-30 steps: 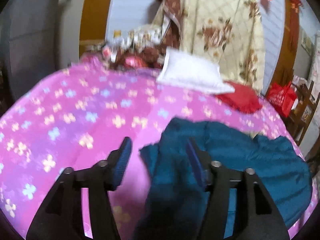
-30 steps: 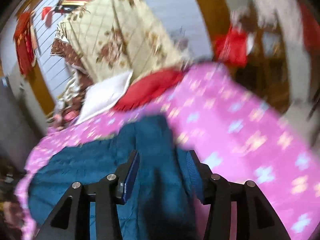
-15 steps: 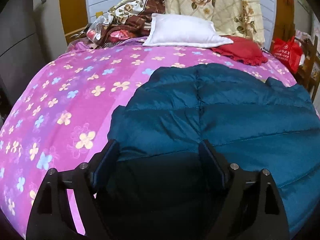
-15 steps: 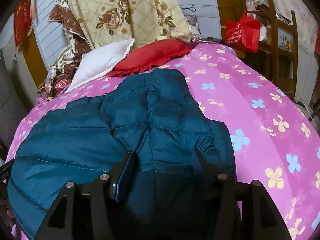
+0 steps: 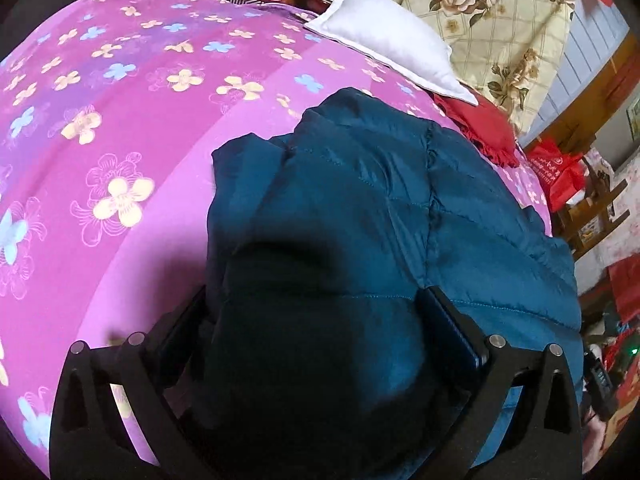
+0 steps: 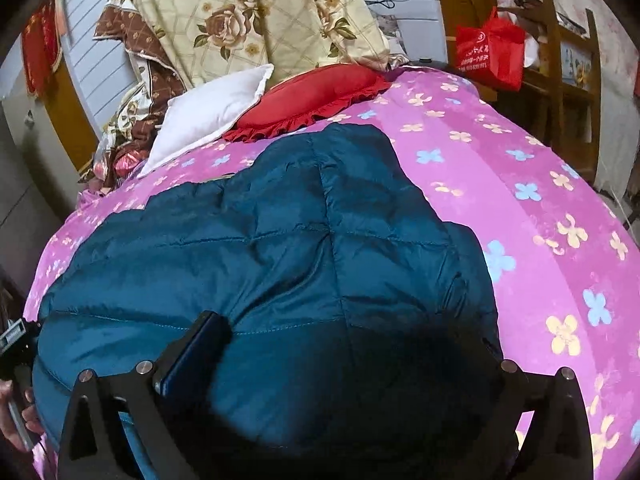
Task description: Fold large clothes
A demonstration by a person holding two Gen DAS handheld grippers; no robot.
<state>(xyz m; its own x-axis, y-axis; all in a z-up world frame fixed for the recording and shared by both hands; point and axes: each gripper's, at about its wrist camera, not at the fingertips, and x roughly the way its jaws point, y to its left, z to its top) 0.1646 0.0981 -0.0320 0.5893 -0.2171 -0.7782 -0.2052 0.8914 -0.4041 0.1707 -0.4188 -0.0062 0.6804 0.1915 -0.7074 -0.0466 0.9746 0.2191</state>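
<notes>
A teal quilted down jacket (image 5: 380,208) lies on the pink flowered bedspread (image 5: 120,128). It also shows in the right wrist view (image 6: 280,248), spread across the pink bedspread (image 6: 540,200). My left gripper (image 5: 316,312) is open, its jaws wide apart over the jacket's left near part, with padded cloth bulging between them. My right gripper (image 6: 344,340) is open, its jaws wide apart over the jacket's right near part. Only its left finger (image 6: 196,344) shows clearly; the right one is sunk in the cloth.
A white pillow (image 6: 212,112) and a red frilled cushion (image 6: 316,96) lie at the bed's head, with a rose-print quilt (image 6: 260,20) behind. A red bag (image 6: 492,52) sits on wooden shelves at the right. The left gripper's handle and hand show at the left edge (image 6: 16,360).
Both grippers have dropped low onto the jacket and their jaws have spread wider. The jacket now lies laid out on the bed instead of hanging bunched.
</notes>
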